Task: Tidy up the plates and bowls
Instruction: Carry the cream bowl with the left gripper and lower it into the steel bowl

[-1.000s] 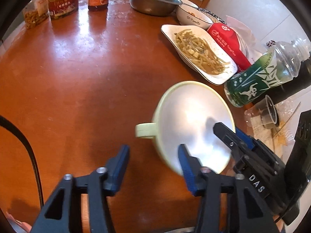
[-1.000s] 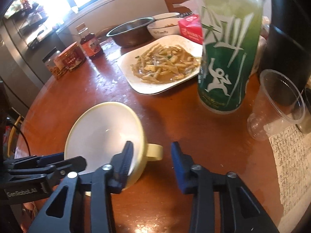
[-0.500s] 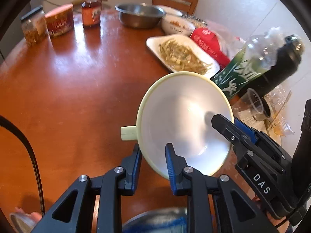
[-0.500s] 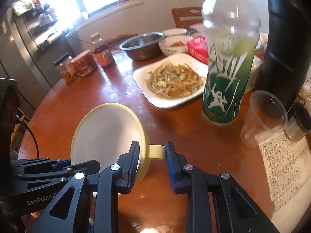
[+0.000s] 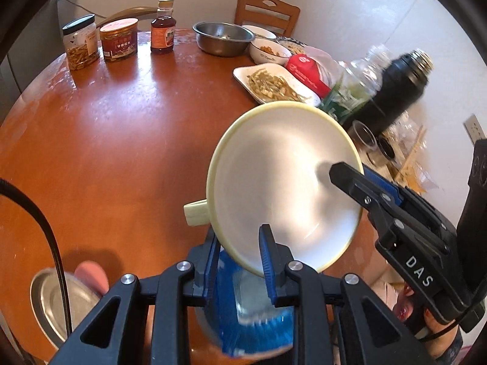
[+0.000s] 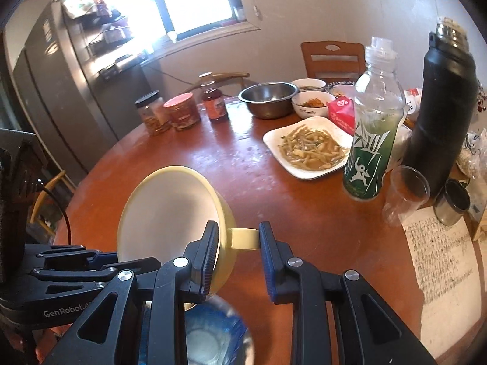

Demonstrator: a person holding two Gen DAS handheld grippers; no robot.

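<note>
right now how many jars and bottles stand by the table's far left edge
3: a black-lidded jar leftmost, a red-lidded jar beside it, then a sauce bottle. None seems hidden.

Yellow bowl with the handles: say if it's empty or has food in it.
Empty. The yellow bowl, clamped at the rim by the left gripper and right gripper, shows a bare white inside, tipped toward the camera.
</note>
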